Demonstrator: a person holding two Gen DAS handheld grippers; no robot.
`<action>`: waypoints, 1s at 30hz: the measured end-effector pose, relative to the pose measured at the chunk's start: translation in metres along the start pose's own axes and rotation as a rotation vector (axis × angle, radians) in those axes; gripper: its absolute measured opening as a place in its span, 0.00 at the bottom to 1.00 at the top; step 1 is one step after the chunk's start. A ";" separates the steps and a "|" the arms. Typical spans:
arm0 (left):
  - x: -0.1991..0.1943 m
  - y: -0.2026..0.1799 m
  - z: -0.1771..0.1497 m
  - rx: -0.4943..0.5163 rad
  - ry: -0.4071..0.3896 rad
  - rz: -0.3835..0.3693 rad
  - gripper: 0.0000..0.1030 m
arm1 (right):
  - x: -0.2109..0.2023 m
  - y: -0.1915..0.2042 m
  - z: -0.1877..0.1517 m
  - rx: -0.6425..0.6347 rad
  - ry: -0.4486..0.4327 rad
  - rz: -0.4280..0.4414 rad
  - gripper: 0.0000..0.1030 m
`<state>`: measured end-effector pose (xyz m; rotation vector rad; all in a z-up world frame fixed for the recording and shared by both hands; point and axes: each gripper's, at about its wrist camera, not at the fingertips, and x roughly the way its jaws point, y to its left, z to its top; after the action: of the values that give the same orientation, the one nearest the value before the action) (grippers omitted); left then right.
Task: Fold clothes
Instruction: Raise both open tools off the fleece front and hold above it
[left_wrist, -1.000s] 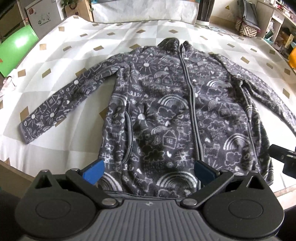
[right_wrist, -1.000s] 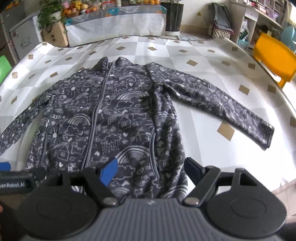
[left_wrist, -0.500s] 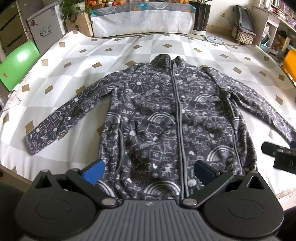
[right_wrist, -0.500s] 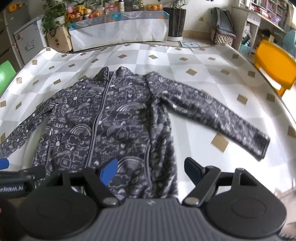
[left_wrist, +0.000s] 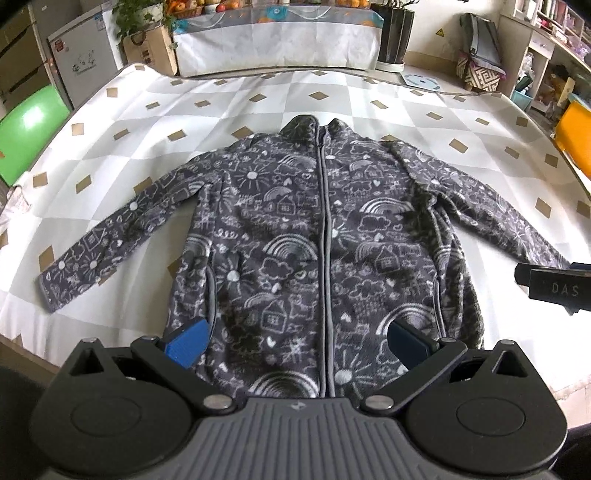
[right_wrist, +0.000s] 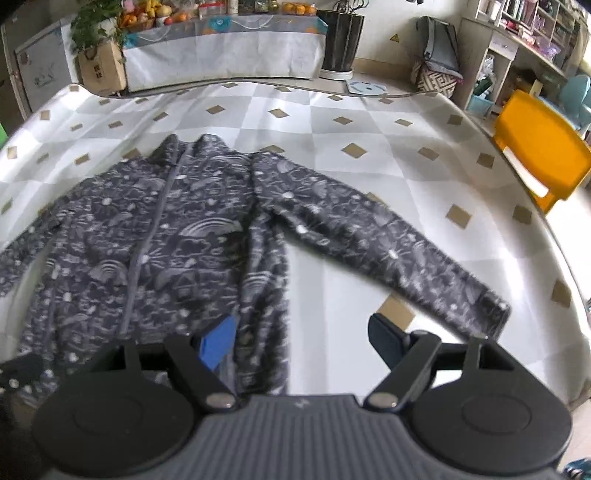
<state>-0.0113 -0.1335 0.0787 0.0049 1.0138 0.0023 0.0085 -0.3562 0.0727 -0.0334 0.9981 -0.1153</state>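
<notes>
A dark grey fleece jacket (left_wrist: 325, 236) printed with white doodles of rainbows, houses, suns and clouds lies face up and flat on a table covered by a white and pale grey checked cloth with small tan diamonds (left_wrist: 332, 99). Its grey zip is closed from hem to collar, the collar points away from the cameras, and both sleeves are spread out and angled down to either side. The left gripper (left_wrist: 297, 341) hangs above the jacket's hem, its blue-padded fingers (left_wrist: 188, 343) spread wide with nothing between them, the zip running roughly midway between the two. The right gripper (right_wrist: 306, 341) sits over the jacket's right-hand edge, also wide open and empty: one blue pad shows against the fleece body and the other against bare cloth just inside the cuff of the outstretched sleeve (right_wrist: 384, 251). The right wrist view is blurred, so whether either pad touches the fabric cannot be told. A yellow plastic chair (right_wrist: 539, 147) stands beyond the table's far right edge, and a green chair (left_wrist: 26, 129) stands at the left.
</notes>
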 end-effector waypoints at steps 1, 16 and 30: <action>0.000 -0.003 0.001 0.007 -0.003 0.001 1.00 | 0.002 -0.004 0.001 0.009 -0.002 -0.002 0.76; 0.007 -0.025 0.033 0.009 -0.029 0.064 1.00 | 0.004 -0.030 0.011 0.180 -0.046 0.030 0.76; 0.013 -0.025 0.043 -0.043 0.007 0.052 1.00 | 0.010 -0.029 0.015 0.201 -0.027 0.025 0.76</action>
<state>0.0326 -0.1589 0.0901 -0.0085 1.0203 0.0718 0.0239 -0.3861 0.0748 0.1607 0.9556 -0.1910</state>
